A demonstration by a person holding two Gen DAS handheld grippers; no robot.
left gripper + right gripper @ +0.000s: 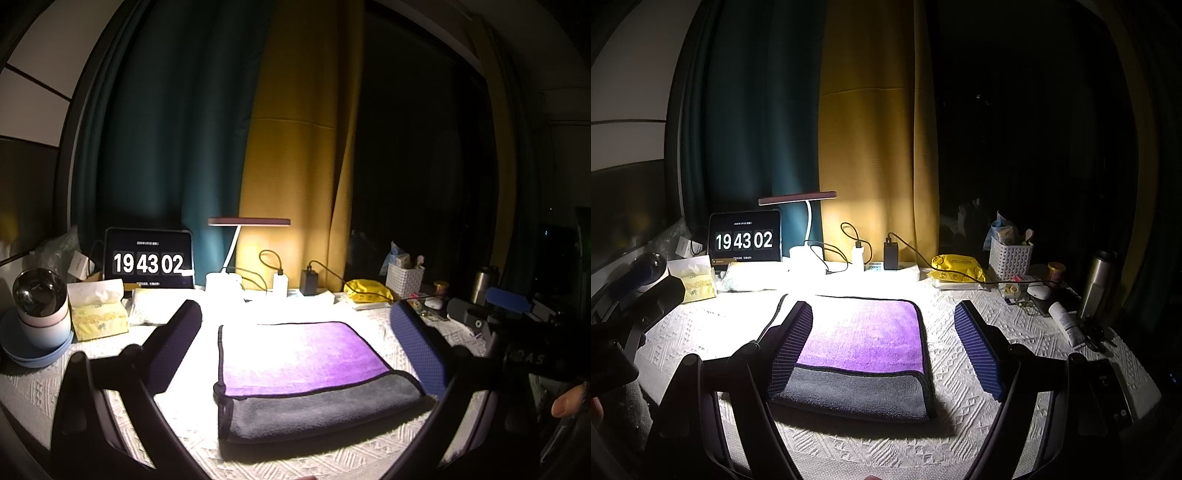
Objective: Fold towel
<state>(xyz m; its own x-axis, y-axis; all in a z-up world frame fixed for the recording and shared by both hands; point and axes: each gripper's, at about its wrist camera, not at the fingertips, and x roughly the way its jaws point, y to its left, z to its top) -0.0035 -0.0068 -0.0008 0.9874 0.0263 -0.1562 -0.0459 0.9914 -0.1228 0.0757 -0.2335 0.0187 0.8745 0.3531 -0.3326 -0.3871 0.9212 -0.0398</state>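
Your towel [295,362] lies folded and flat on the white textured cloth [177,417] that covers the bench, near its middle under the lamp's glare. Its top layer is purple, and a grey band with dark piping shows along the near edge [857,395].

Your left tongs [295,339] hang above the bench with the fingers wide apart, one on each side of the towel, and they hold nothing. Your right tongs [884,339] are spread too and empty. Their left finger [792,343] sits over the towel's left part, and the right finger hangs to the right of the towel, clear of it.

Far behind the towel stands a lamp [247,222] on a white base, with a tablet [148,261] to its left that reads 19 43 02. Left of the towel you have a tissue pack [99,314] and a cup [42,310] on blue plates. To the far right sit a yellow bag [956,268], a white basket [1010,258] and a steel flask [1099,284]. Teal and yellow curtains [864,122] hang at the back.
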